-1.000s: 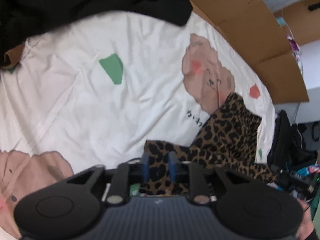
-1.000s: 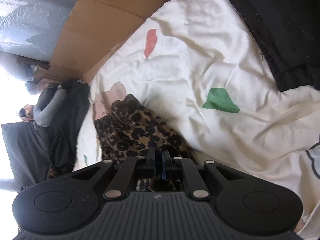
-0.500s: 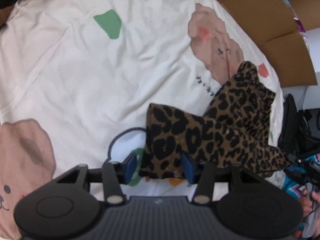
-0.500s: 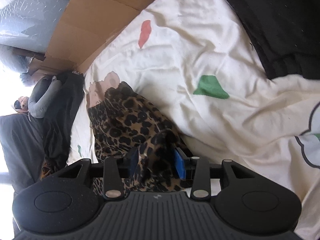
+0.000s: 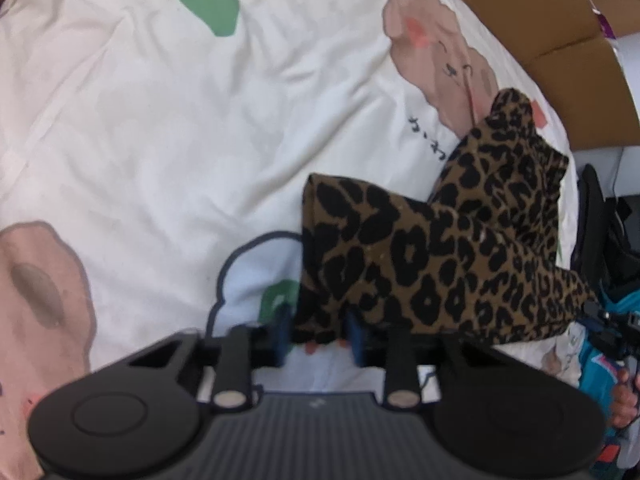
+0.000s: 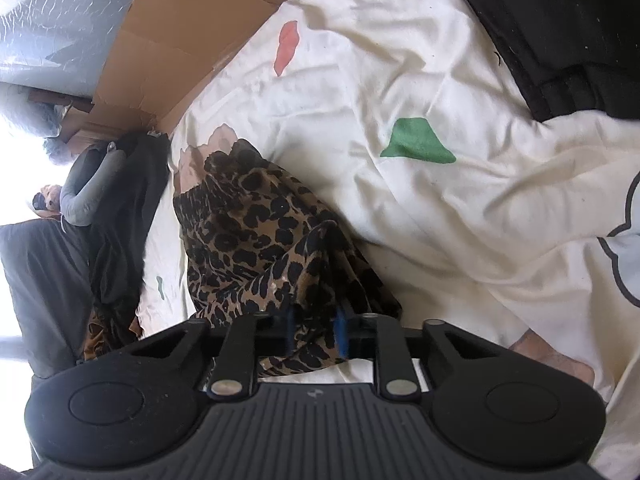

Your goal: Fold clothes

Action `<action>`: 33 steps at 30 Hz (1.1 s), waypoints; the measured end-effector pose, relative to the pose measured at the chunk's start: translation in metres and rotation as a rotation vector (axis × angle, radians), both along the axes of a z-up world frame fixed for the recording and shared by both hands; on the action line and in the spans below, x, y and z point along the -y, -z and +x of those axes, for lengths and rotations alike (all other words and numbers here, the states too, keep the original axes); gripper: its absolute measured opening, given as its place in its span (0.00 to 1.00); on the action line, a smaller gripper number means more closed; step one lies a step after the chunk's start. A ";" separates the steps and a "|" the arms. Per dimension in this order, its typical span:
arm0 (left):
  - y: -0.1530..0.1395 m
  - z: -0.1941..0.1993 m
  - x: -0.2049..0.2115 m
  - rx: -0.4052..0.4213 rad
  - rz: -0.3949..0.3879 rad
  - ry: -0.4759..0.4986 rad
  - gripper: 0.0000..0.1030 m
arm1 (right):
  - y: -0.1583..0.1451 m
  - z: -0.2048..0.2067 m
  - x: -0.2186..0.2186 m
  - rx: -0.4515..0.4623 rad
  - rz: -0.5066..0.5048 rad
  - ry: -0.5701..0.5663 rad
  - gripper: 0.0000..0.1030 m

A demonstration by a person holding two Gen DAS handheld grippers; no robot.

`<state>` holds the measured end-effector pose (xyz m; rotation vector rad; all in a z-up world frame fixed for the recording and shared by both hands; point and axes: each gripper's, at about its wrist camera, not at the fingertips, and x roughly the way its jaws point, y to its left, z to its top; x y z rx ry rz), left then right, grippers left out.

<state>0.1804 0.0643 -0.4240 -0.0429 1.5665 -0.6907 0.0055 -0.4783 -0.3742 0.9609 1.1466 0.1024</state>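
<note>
Nearest in the left wrist view, the left tool point(image 5: 318, 338) is seen with its blue fingers point(image 5: 282, 334) closing on a folded corner of the leopard-print garment point(image 5: 432, 256), the cloth lying between them. In the right wrist view the right tool point(image 6: 316, 332) is likewise closing, with a bunched fold of the same garment point(image 6: 260, 232) caught between its fingers point(image 6: 341, 332). The garment is laid near one edge of the bed, on a cream sheet point(image 5: 168, 128) printed with green patches and a pink bear figure point(image 5: 436, 60). Only the left view shows the bear's face and the dark lettering beside it, along with a hand point(image 5: 624, 400) at the frame's right edge. Only the right view shows a black garment point(image 6: 568, 28) at the bed's far corner and dark bags point(image 6: 120, 216) beyond the bed's edge. Farthest, brown cardboard point(image 6: 176, 44) is seen standing along the bed's far side.
</note>
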 end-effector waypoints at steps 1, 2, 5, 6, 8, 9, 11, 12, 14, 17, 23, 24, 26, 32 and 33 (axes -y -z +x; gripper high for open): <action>-0.001 0.001 -0.002 -0.010 -0.010 -0.007 0.14 | 0.000 0.000 0.000 0.002 0.003 0.002 0.13; -0.002 0.002 -0.004 -0.021 -0.019 -0.014 0.12 | 0.001 0.000 0.000 0.006 0.007 0.004 0.11; -0.013 0.004 -0.007 -0.020 -0.035 -0.022 0.09 | -0.001 0.000 0.001 0.021 0.020 0.016 0.09; -0.017 0.007 -0.008 -0.023 -0.044 -0.033 0.08 | -0.001 0.000 0.001 0.026 0.025 0.021 0.09; -0.027 0.012 -0.010 -0.028 -0.068 -0.058 0.08 | -0.003 0.000 0.002 0.038 0.044 0.036 0.09; -0.032 0.015 -0.011 -0.028 -0.083 -0.070 0.07 | -0.004 0.000 0.003 0.044 0.054 0.043 0.09; -0.041 0.024 -0.011 -0.026 -0.108 -0.096 0.06 | -0.006 0.004 0.003 0.057 0.059 0.047 0.09; -0.046 0.029 -0.012 -0.025 -0.121 -0.109 0.06 | -0.006 0.006 0.004 0.060 0.064 0.051 0.09; -0.053 0.040 -0.009 -0.025 -0.135 -0.136 0.06 | -0.006 0.011 0.005 0.066 0.071 0.058 0.09; -0.063 0.056 0.003 -0.008 -0.143 -0.152 0.05 | -0.005 0.020 0.009 0.077 0.083 0.075 0.09; -0.079 0.087 0.034 0.062 -0.099 -0.175 0.16 | -0.002 0.037 0.014 0.092 0.088 0.131 0.16; -0.086 0.091 0.039 0.083 -0.082 -0.174 0.20 | -0.005 0.038 0.015 0.104 0.084 0.138 0.20; -0.103 0.095 0.046 0.124 -0.077 -0.155 0.38 | -0.015 0.038 0.018 0.134 0.078 0.145 0.28; -0.155 0.097 0.051 0.217 -0.039 -0.121 0.53 | -0.049 0.024 0.030 0.194 0.069 0.182 0.30; -0.163 0.096 0.050 0.223 -0.031 -0.121 0.55 | -0.055 0.021 0.031 0.203 0.072 0.188 0.31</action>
